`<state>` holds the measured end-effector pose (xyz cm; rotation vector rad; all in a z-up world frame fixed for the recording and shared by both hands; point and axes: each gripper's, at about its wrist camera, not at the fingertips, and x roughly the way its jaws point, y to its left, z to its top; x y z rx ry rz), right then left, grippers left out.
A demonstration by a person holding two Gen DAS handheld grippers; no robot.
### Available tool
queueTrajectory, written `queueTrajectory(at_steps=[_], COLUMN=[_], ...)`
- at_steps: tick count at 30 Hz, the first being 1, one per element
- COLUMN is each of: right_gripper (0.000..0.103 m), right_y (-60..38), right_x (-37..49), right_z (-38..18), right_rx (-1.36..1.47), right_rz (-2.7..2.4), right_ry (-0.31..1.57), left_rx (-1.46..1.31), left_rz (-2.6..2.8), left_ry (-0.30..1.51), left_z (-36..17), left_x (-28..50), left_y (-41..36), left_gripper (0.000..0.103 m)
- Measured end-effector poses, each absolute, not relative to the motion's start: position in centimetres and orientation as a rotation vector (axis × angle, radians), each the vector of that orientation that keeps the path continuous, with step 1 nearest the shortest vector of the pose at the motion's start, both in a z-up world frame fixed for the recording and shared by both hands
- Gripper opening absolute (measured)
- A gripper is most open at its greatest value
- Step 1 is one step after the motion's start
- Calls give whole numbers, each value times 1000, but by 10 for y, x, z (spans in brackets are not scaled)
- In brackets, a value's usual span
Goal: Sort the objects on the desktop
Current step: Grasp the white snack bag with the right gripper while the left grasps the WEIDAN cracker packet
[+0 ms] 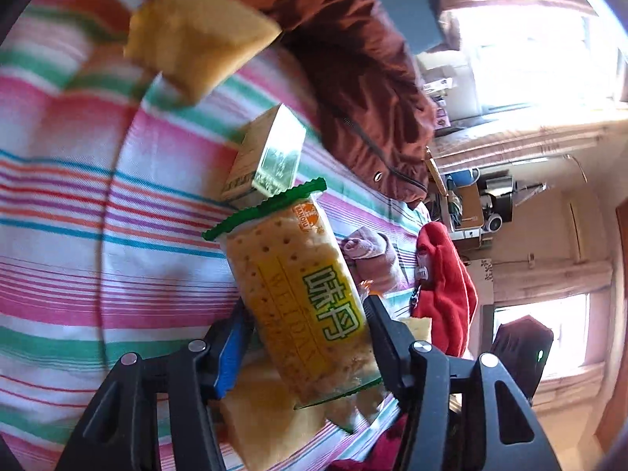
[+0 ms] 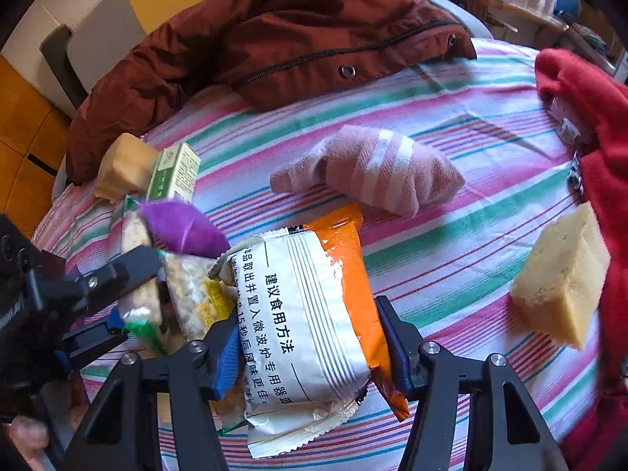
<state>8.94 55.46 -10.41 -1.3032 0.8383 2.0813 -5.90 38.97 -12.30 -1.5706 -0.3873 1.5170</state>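
Note:
My left gripper (image 1: 304, 308) is shut on a clear cracker packet (image 1: 302, 274) with green crimped ends and a yellow label, which stands tilted up between the fingers. In the right wrist view the same gripper (image 2: 137, 294) sits at the left with the cracker packet (image 2: 137, 235) in it. My right gripper (image 2: 306, 314) is shut on an orange and white snack packet (image 2: 310, 306) that lies on the striped cloth (image 2: 451, 117). A purple object (image 2: 180, 227) lies just behind the two packets.
A small green and white box (image 1: 271, 157) and a yellow sponge block (image 1: 196, 35) lie beyond the cracker packet. A rolled pink sock (image 2: 369, 168), another sponge block (image 2: 561, 274), a red garment (image 2: 588, 117) and a brown jacket (image 2: 274, 31) lie on the cloth.

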Motion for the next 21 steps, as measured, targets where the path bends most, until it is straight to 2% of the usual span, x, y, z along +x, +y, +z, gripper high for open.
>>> queueTrajectory(at_steps=[9,11,13,15,16,19,21], right_gripper=[61,61,61,60,60,60,60], right_y=[548,541,531,522,519,512,510], right_x=[101,100,92,86,83,83,83], right_z=[-72,-64,-62,-64,-68,-67,-68], right_rx=[-1151,-1128,-1134,-1168,-1191,-1213,-1209], right_rz=[2209,2260,2305,2323,2319,2320,2319], right_ry=[801,763,728,704,686,665,662], left_rx=[-1412,-1375,-1328,-1309,-1304,-1333,-1338], left_rz=[1679,1719,1757,1787,1798,1799,1843], left_ry=[-224,-195,-163,-119,-99,-58,-11], left_z=[-82,-73,-64,-59,-59,-66,-70], left_x=[-50,-46,-43,-41,-41,-40,-37], left_y=[330,316,298,283,278,266,262], left_gripper=[53,44,43,32,30,30,34])
